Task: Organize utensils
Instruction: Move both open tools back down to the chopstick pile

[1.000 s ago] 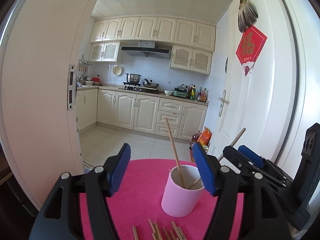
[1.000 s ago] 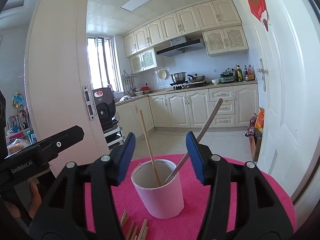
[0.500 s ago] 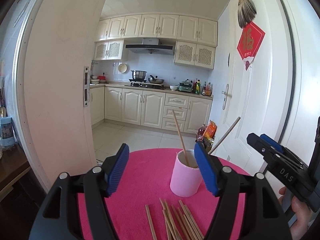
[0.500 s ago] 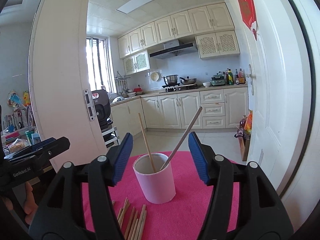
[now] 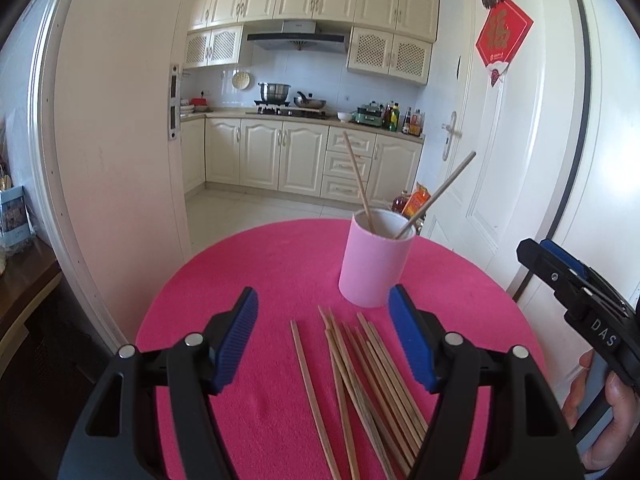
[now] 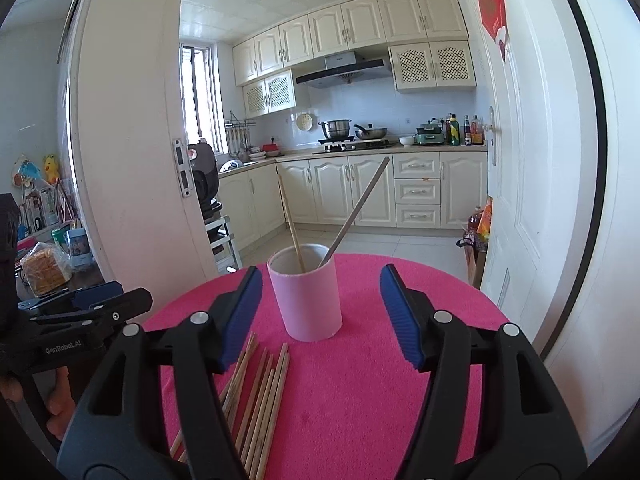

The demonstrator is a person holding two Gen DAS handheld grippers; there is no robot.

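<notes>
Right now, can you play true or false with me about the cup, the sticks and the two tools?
1. Two chopsticks stand in the pink cup. True.
2. The cup lies tipped over. False: it stands upright on the pink tablecloth.
3. The loose chopsticks lie flat on the cloth. True.
4. The left tool grips a chopstick. False: it is open, holding nothing.
5. The right tool holds the cup. False: its jaws are opening and empty.
</notes>
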